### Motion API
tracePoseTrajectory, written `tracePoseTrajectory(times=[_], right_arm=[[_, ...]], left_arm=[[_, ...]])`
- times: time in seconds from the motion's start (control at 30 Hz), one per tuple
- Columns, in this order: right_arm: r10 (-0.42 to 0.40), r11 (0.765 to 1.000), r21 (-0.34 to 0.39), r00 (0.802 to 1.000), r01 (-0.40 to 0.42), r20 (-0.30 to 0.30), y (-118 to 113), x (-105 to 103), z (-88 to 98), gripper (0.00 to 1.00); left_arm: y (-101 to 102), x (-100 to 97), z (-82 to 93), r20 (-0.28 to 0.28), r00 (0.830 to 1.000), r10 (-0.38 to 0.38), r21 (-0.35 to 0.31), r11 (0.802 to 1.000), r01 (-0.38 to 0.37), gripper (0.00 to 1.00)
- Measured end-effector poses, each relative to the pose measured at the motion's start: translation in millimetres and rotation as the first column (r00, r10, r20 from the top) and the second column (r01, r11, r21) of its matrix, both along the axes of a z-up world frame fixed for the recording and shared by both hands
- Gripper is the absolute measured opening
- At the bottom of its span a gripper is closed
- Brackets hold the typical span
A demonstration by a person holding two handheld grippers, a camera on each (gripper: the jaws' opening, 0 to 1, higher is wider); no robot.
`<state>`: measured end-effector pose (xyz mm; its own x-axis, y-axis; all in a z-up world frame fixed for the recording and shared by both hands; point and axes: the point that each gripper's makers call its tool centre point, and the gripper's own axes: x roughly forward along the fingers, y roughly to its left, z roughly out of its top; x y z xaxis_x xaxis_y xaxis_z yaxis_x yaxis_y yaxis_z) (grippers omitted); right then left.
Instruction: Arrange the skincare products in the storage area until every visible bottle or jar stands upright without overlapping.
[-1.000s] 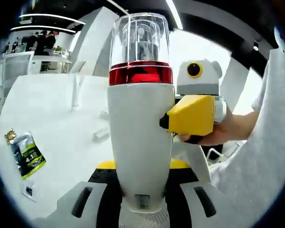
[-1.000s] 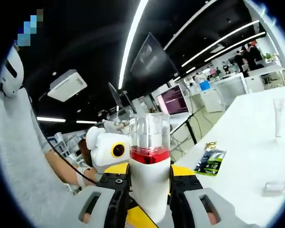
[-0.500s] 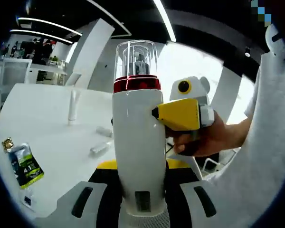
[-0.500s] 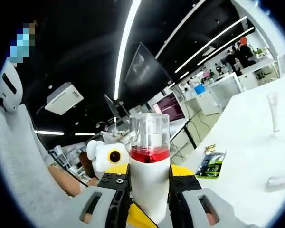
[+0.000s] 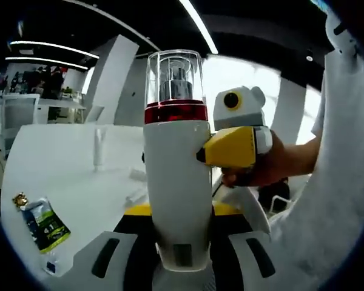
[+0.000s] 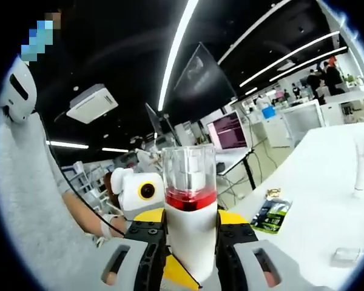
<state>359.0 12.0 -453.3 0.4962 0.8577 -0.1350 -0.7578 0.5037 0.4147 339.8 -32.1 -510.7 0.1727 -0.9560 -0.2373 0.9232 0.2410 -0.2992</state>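
Now I hold the white pump bottle with the red band and clear cap up in the air, above the white table. My left gripper has its jaws closed around the bottle's base, and my right gripper clamps the body from the side; I think this double hold keeps it upright before I set it down. A green sachet and an upright tube are on the table, well apart. Compared with a second ago, the bottle sits the same in both grips; only the views shifted slightly.
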Motion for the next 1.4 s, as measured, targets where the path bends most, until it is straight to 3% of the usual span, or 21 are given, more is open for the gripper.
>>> tracePoseTrajectory(times=[0.4, 0.53, 0.77, 0.9, 1.0, 1.1, 1.4], right_arm=[[-0.117, 0.993, 0.035, 0.993, 0.117, -0.016, 6, 11, -3.7, 0.28], [-0.155, 0.988, -0.018, 0.987, 0.154, -0.038, 7, 17, -12.4, 0.28], [-0.233, 0.969, -0.084, 0.972, 0.231, -0.015, 10, 26, -16.4, 0.27], [-0.242, 0.959, -0.153, 0.970, 0.238, -0.011, 8, 28, -23.5, 0.26], [-0.251, 0.956, -0.159, 0.968, 0.247, -0.005, 6, 29, -23.5, 0.24], [-0.250, 0.954, -0.166, 0.968, 0.248, 0.008, 4, 33, -19.9, 0.24], [-0.232, 0.960, -0.159, 0.973, 0.230, 0.005, -5, 44, -14.1, 0.24]], left_arm=[[9, 12.0, -4.8, 0.025, 0.997, 0.071, 0.043, 0.996, -0.072, 0.29], [10, 16.4, -12.8, 0.038, 0.994, 0.100, 0.093, 0.990, -0.103, 0.29], [13, 23.4, -12.5, 0.034, 0.989, 0.141, 0.094, 0.985, -0.144, 0.29], [13, 26.7, -19.0, 0.072, 0.984, 0.163, 0.140, 0.975, -0.172, 0.29], [12, 31.2, -20.7, 0.094, 0.976, 0.195, 0.152, 0.966, -0.208, 0.29], [12, 38.5, -14.5, 0.188, 0.955, 0.228, 0.136, 0.957, -0.255, 0.31], [12, 45.0, -7.9, 0.214, 0.943, 0.255, 0.092, 0.956, -0.279, 0.31]])
